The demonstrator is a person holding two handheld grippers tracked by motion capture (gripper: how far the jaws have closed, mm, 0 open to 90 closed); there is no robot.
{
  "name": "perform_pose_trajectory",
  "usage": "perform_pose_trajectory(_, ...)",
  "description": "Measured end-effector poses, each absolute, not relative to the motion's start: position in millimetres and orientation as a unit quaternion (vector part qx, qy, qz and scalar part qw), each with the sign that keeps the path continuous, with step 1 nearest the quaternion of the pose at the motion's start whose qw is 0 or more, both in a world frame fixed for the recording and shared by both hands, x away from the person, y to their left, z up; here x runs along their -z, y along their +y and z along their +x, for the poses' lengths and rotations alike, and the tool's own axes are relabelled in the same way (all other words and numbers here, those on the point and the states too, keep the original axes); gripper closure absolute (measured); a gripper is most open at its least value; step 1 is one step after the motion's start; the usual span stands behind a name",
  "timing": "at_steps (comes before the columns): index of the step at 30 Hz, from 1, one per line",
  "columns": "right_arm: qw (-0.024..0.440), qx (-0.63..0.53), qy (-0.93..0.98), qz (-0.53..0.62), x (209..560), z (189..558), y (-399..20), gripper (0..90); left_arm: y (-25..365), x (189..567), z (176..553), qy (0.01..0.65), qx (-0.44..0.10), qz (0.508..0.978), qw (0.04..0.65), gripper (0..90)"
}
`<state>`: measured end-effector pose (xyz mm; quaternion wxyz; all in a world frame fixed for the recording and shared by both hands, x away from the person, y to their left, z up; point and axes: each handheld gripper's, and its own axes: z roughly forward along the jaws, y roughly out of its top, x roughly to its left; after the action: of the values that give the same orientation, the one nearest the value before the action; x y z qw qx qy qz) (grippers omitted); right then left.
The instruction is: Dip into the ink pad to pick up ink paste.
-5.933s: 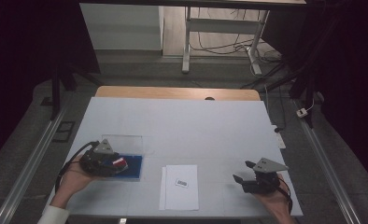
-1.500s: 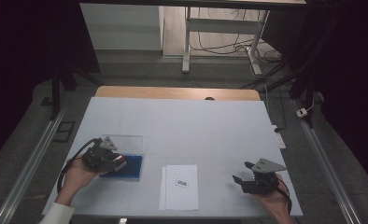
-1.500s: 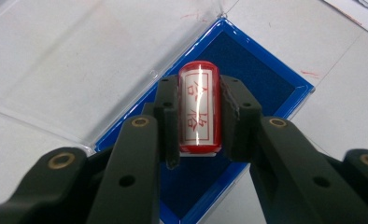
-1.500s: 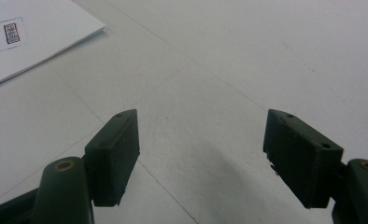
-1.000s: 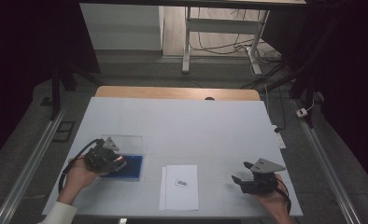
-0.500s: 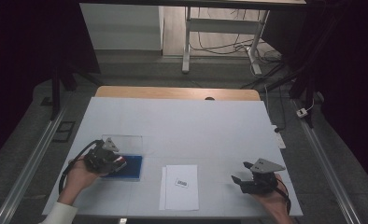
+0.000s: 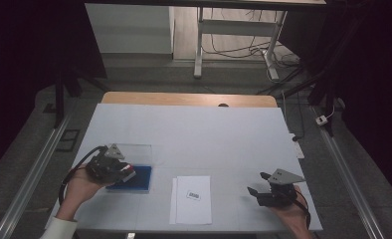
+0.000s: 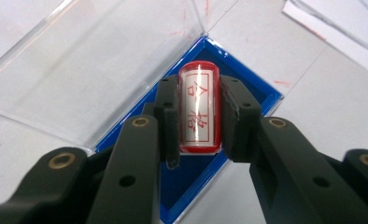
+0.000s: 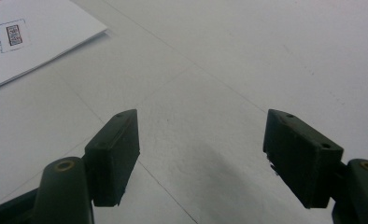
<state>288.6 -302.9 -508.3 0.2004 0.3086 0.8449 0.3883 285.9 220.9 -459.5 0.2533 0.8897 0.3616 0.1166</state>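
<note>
Red stamp, clamped between the jaws of the left hand-held gripper, above the blue ink pad. Right hand-held gripper, jaws wide apart and empty, right of the ink pad, over the surface.

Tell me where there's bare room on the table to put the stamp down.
Bare: the wide far half of the table, and the strip between the paper sheets and the right gripper. Crowded: the near left, where the left gripper holds the red stamp over the blue ink pad.
</note>
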Motion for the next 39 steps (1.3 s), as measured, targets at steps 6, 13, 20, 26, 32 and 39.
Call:
perform_pose_trajectory(6, 0.200, -0.385, 0.847, 0.307, 509.5, 289.6, -303.5, 26.5, 227.1, 451.8, 283.1, 0.370, -0.122, 0.880, 0.272, 70.6)
perform_pose_trajectory(13, 0.200, -0.386, 0.846, 0.308, 509.5, 289.7, -303.7, 26.5, 230.7, 445.6, 280.1, 0.368, -0.122, 0.873, 0.296, 70.6)
perform_pose_trajectory(20, 0.199, -0.385, 0.847, 0.308, 509.6, 289.7, -303.5, 26.5, 229.7, 450.4, 282.7, 0.373, -0.124, 0.875, 0.282, 70.6)
perform_pose_trajectory(26, 0.202, -0.385, 0.846, 0.308, 509.8, 289.9, -303.8, 26.5, 228.7, 458.3, 287.3, 0.380, -0.126, 0.876, 0.268, 70.6)
perform_pose_trajectory(32, 0.201, -0.384, 0.847, 0.307, 510.0, 290.0, -303.7, 26.5, 225.4, 469.4, 292.7, 0.382, -0.116, 0.882, 0.249, 70.5)
perform_pose_trajectory(39, 0.201, -0.385, 0.846, 0.308, 510.0, 289.9, -303.7, 26.5, 223.3, 477.1, 295.6, 0.384, -0.113, 0.885, 0.237, 70.6)
